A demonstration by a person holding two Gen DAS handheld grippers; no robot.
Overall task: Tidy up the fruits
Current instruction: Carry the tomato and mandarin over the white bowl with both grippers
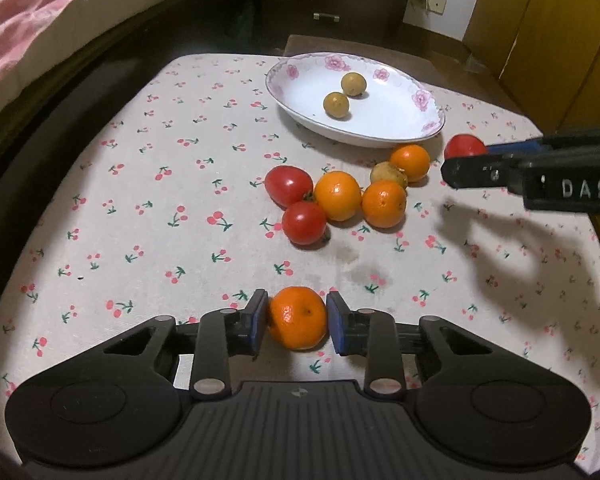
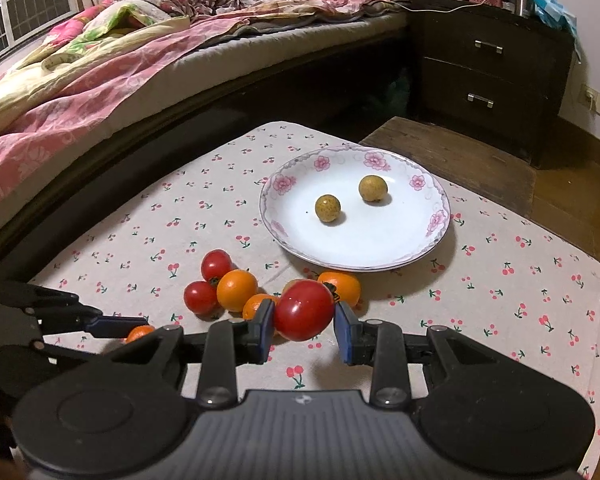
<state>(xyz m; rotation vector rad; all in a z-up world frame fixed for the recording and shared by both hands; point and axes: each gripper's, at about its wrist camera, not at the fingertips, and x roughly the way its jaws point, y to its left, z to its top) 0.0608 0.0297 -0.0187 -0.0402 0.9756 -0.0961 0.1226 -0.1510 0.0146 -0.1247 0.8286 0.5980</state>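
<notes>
Only left view: mandarin (image 1: 297, 317) | right view: tomato (image 2: 303, 309); bed (image 2: 100, 60)

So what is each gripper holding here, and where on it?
The left gripper grips a mandarin across its sides, down on the tablecloth. The right gripper clamps a red tomato across its middle.
</notes>
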